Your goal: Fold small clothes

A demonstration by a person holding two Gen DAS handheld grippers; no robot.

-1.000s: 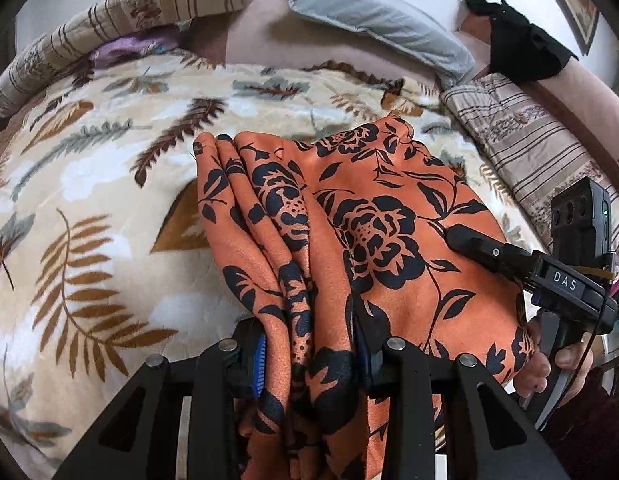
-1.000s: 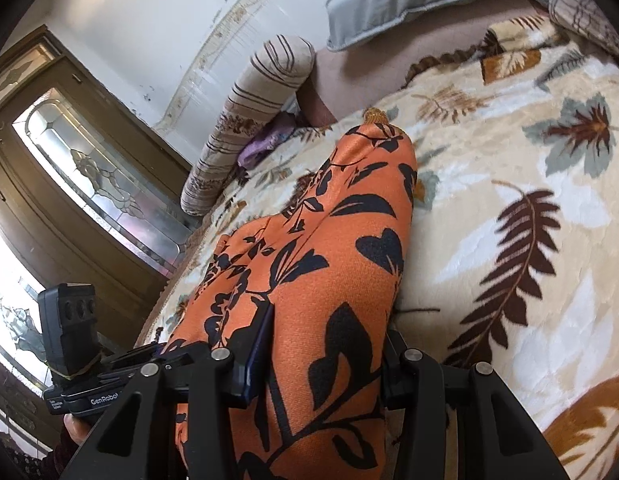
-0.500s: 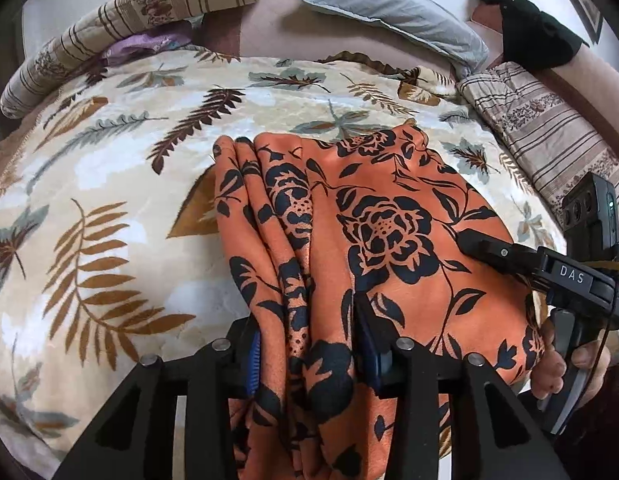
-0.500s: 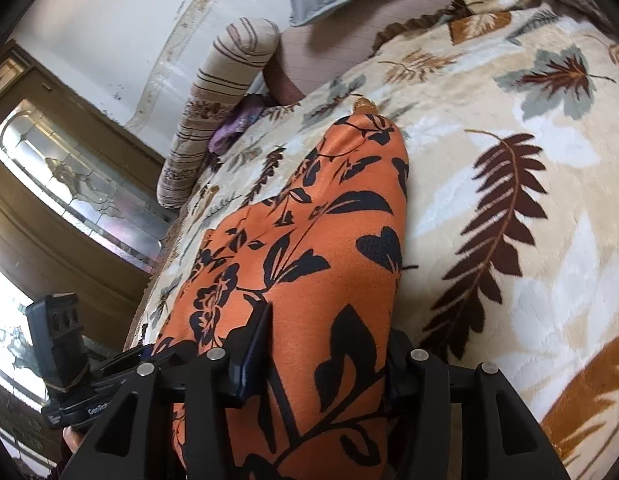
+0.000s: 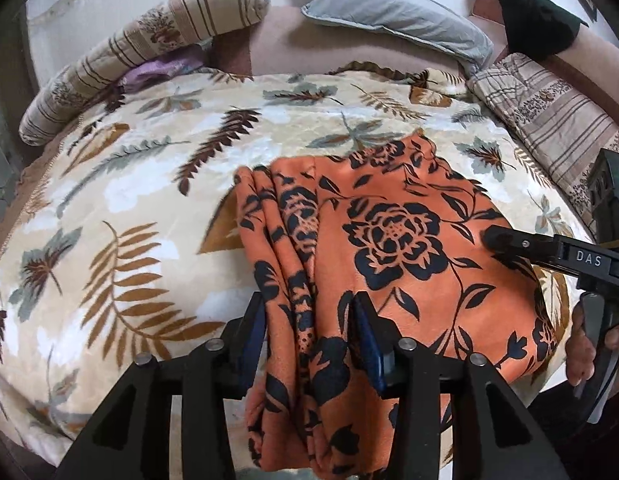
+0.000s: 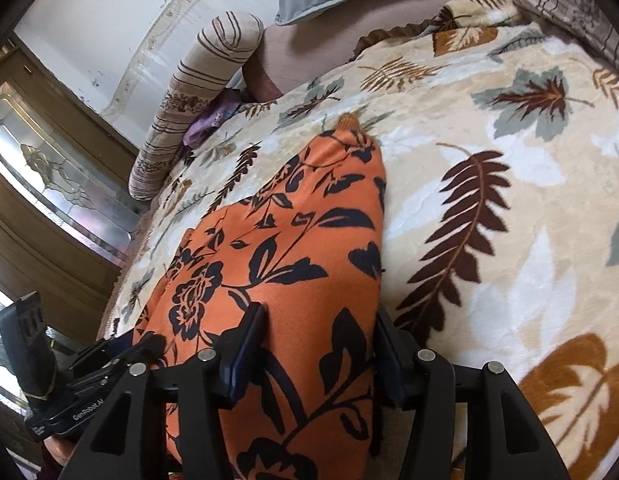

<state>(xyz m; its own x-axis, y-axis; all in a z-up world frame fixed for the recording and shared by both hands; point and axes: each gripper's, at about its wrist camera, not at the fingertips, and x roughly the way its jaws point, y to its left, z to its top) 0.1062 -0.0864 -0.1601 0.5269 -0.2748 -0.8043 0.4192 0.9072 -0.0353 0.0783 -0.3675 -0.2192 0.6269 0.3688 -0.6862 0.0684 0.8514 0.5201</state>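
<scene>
An orange garment with a black flower print [image 5: 393, 240] lies on a leaf-patterned blanket [image 5: 121, 208], its near edge hanging over the bed's front. My left gripper [image 5: 309, 332] is shut on the bunched left folds of that near edge. My right gripper [image 6: 317, 344] is shut on the garment's right near edge [image 6: 293, 240]. The right gripper also shows at the right of the left wrist view [image 5: 505, 240], lying over the cloth. The left gripper shows at the lower left of the right wrist view [image 6: 121, 356].
A striped bolster [image 5: 149, 56] and a grey pillow [image 5: 389, 20] lie at the bed's head. A striped folded blanket [image 5: 549, 112] and a black cloth [image 5: 529, 12] are at the right. A wooden glass-paned door [image 6: 41, 184] stands beside the bed.
Both grippers have pulled back toward the bed's near edge with the garment, which has slid nearer and lies flatter. More blanket shows beyond it.
</scene>
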